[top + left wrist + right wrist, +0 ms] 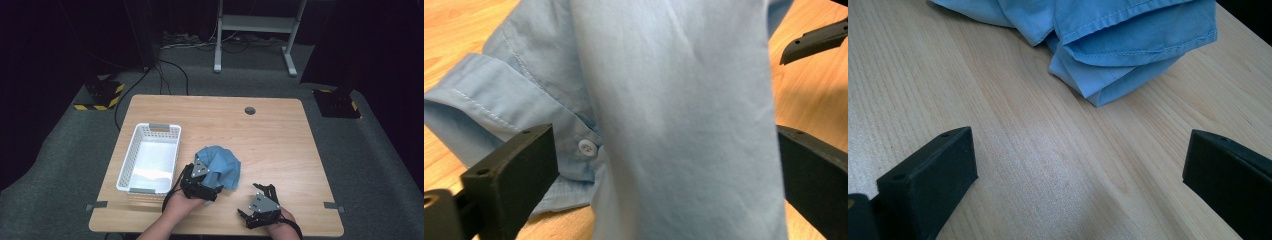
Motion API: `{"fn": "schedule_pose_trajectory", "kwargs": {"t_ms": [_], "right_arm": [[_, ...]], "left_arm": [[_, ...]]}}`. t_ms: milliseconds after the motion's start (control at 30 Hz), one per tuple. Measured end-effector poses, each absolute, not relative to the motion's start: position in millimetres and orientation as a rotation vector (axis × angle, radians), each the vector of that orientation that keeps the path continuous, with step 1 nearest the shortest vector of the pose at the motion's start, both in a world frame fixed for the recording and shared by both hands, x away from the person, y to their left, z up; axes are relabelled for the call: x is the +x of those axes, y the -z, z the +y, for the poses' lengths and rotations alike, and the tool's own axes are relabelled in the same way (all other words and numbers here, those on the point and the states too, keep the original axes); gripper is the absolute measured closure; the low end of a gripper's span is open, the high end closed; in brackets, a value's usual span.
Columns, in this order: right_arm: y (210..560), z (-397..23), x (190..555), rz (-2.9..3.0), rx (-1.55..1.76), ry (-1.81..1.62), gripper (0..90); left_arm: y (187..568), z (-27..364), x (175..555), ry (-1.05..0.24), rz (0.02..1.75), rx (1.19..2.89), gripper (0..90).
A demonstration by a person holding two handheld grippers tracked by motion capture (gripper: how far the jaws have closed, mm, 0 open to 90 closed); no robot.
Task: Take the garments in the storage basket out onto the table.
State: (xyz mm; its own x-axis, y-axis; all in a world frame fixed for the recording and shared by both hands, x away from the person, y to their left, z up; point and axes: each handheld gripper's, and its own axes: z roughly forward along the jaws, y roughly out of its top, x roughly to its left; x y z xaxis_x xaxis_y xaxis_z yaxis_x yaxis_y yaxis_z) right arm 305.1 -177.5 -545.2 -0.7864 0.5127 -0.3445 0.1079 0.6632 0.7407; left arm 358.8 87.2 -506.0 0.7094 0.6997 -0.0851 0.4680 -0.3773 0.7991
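A crumpled light-blue shirt (224, 161) lies on the wooden table (280, 145), a little in front of its middle. My left gripper (207, 177) is at the shirt's near left side. In the left gripper view its jaws stand wide apart, with a hanging fold of the shirt (674, 100) and a buttoned cuff (585, 147) between them; the gripper (664, 165) is open. My right gripper (250, 199) rests near the front edge, right of the shirt. It is open (1080, 155) over bare wood, with the shirt's folded hem (1128, 45) ahead of it.
A white slotted basket (127, 165) stands at the table's left, just beside my left hand. A round cable hole (250, 110) is near the far edge. Beyond the table are a desk frame (255, 30) and cables on grey carpet.
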Motion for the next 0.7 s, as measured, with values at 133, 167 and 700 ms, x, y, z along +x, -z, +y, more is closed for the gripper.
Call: {"fn": "schedule_pose_trajectory", "kwargs": {"t_ms": [133, 167, 700], "right_arm": [[545, -177, 305, 2.34, 0.479, -0.995, 0.3], [545, -177, 305, 2.34, 0.479, -0.994, 0.3], [545, -178, 306, 2.344, 0.479, -0.995, 0.3]], "left_arm": [[503, 89, 359, -0.348, 0.887, 2.034, 2.1], [503, 89, 359, -0.348, 0.887, 2.034, 2.1], [486, 100, 357, -0.363, 0.864, 1.988, 1.8]]}}
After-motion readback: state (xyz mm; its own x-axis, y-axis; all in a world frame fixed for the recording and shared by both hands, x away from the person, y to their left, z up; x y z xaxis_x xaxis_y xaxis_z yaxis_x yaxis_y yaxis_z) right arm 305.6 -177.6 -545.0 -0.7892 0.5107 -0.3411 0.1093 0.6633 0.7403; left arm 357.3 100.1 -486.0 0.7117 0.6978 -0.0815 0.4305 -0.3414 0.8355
